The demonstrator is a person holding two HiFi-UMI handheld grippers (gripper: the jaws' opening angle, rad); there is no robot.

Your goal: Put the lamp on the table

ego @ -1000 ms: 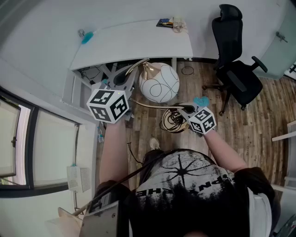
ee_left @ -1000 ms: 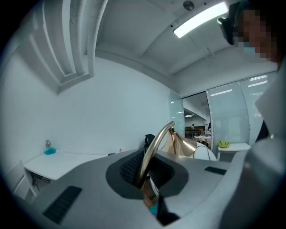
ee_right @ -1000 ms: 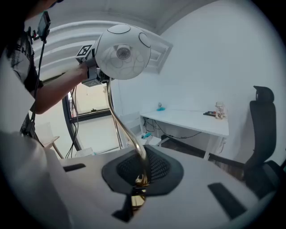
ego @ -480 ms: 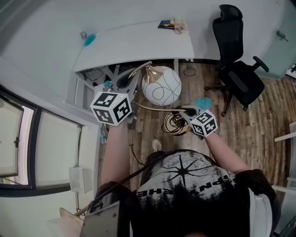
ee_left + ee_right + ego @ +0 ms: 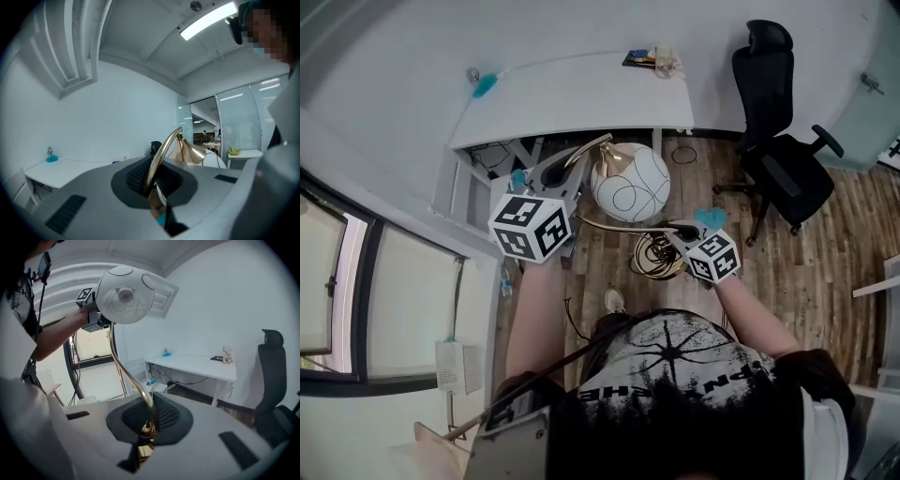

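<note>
The lamp has a white globe shade (image 5: 630, 183) with thin black lines, a curved gold rod (image 5: 609, 217) and a gold wire base (image 5: 654, 255). It hangs in the air above the wooden floor, in front of the white table (image 5: 581, 94). My left gripper (image 5: 572, 161) is shut on the rod's upper end (image 5: 161, 157), next to the gold cap of the shade (image 5: 194, 152). My right gripper (image 5: 680, 228) is shut on the rod's lower part (image 5: 129, 369). In the right gripper view the globe (image 5: 124, 294) hangs above, with the left gripper behind it.
A black office chair (image 5: 778, 141) stands on the floor to the right of the table. Small items (image 5: 652, 61) lie at the table's far right corner and a teal thing (image 5: 485, 84) at its far left. Cables and frame parts (image 5: 502, 155) sit under the table. A window (image 5: 337, 281) is at left.
Both grippers keep their hold on the lamp. The lamp, the grippers and the table have all shifted a little right and lower in the head view.
</note>
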